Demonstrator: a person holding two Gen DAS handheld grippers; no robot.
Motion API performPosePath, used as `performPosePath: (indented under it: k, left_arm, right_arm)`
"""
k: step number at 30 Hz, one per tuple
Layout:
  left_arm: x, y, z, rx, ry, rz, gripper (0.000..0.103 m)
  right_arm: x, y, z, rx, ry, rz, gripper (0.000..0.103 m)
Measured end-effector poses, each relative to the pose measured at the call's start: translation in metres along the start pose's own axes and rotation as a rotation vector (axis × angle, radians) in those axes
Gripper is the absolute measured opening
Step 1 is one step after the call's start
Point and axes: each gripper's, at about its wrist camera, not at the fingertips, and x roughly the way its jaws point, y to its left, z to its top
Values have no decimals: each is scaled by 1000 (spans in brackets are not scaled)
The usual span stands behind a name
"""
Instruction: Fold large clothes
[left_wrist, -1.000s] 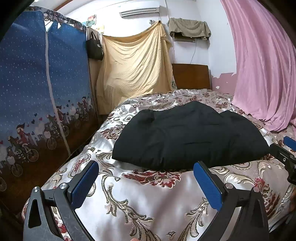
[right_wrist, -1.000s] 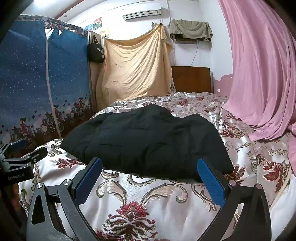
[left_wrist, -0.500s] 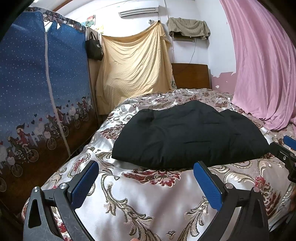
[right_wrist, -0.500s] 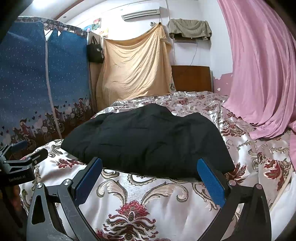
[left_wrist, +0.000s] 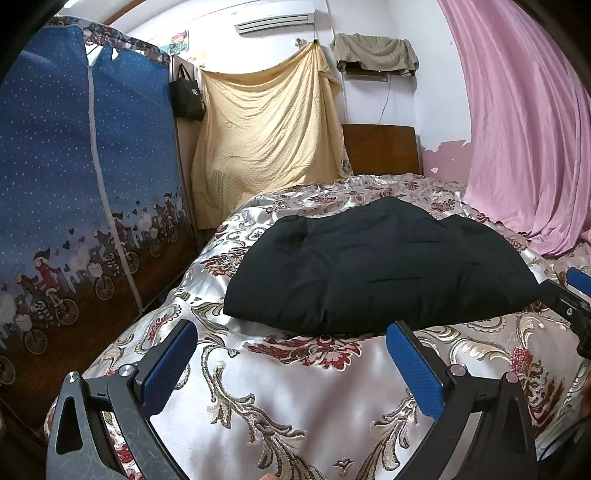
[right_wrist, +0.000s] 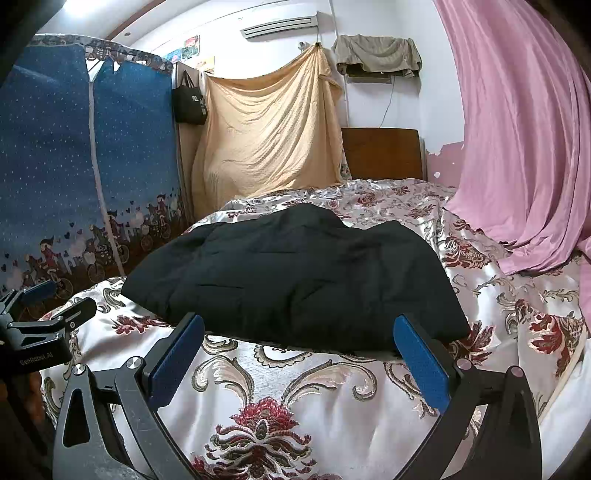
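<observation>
**Both grippers spread above the bed, black garment untouched**

At the far left of the frame stands the blue zip wardrobe (left_wrist: 88, 177), with a black bag (left_wrist: 187, 96) hanging at its upper right and a yellow sheet (left_wrist: 266, 140) draped beside it. My left gripper (left_wrist: 291, 363) fills the lower part of its view, blue pads (left_wrist: 170, 365) wide apart and holding nothing, above the floral satin bedspread (left_wrist: 295, 398). The black padded garment (left_wrist: 376, 269) lies folded in the middle of the frame, beyond the fingertips and not touching them. In the right wrist view my right gripper (right_wrist: 299, 360) is likewise spread and empty, its pads just short of the garment's near edge. Above it the wooden headboard (right_wrist: 382, 153) shows, and the pink curtain (right_wrist: 517, 129) fills the right side.
</observation>
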Motion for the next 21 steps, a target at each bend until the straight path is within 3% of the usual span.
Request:
performPosePath:
  k: [21]
  left_arm:
    - [1, 4, -3, 7, -1, 5, 103]
  right_arm:
    - [1, 0, -1, 4, 3, -1, 101]
